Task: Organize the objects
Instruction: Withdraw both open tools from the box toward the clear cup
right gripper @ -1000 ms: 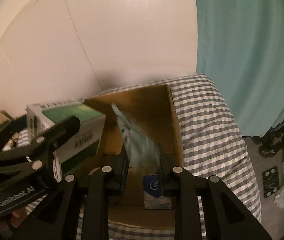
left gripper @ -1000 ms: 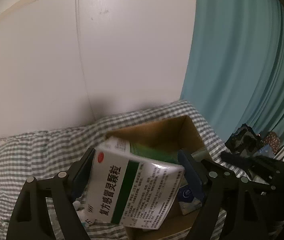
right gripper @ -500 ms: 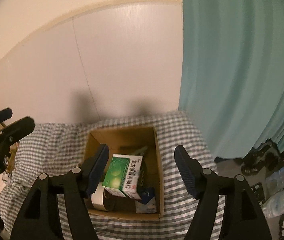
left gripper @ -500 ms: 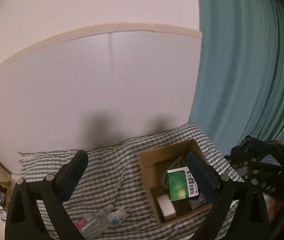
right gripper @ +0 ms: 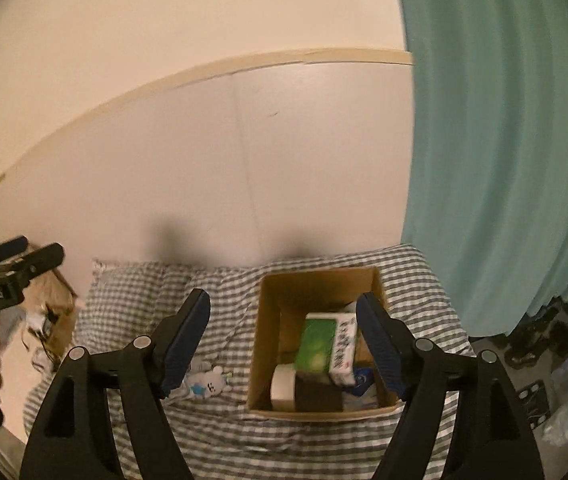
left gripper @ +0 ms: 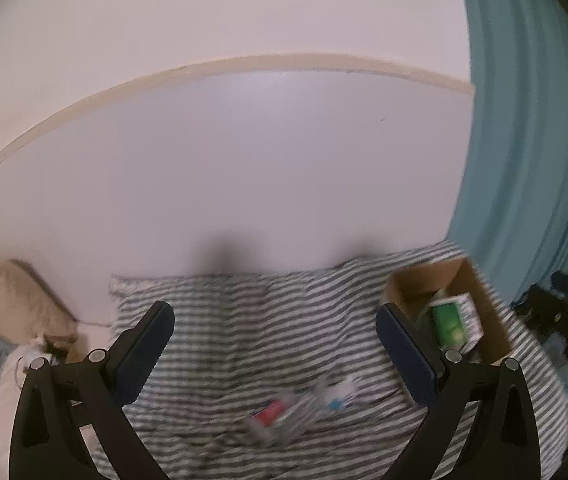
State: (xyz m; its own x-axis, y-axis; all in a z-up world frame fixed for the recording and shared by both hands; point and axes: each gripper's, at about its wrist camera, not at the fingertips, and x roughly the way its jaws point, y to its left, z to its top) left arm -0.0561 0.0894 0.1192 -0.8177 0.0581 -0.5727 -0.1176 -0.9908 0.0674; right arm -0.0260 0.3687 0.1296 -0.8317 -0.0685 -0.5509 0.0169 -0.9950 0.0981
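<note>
A cardboard box (right gripper: 268, 320) stands on the checked bed; it also shows in the left wrist view (left gripper: 492, 320). Inside it lie a green and white medicine box (right gripper: 326, 346), also seen in the left wrist view (left gripper: 454, 320), a white roll (right gripper: 283, 388) and other small items. My right gripper (right gripper: 284, 336) is open and empty, high above the box. My left gripper (left gripper: 274, 344) is open and empty, above the bed left of the box. A blurred clear packet with red and blue (left gripper: 284, 412) lies on the bed below it. A small white and blue toy (right gripper: 208, 384) lies left of the box.
The checked bedspread (right gripper: 144, 292) runs along a white wall. A teal curtain (right gripper: 504, 160) hangs at the right. Dark clutter (right gripper: 540, 336) lies on the floor to the right. A beige pillow (left gripper: 16, 304) and blue cloth sit at the far left.
Both grippers let go of their items, the medicine box and a pale packet, into the cardboard box, opened and rose high. The left gripper has since swung left over the bed.
</note>
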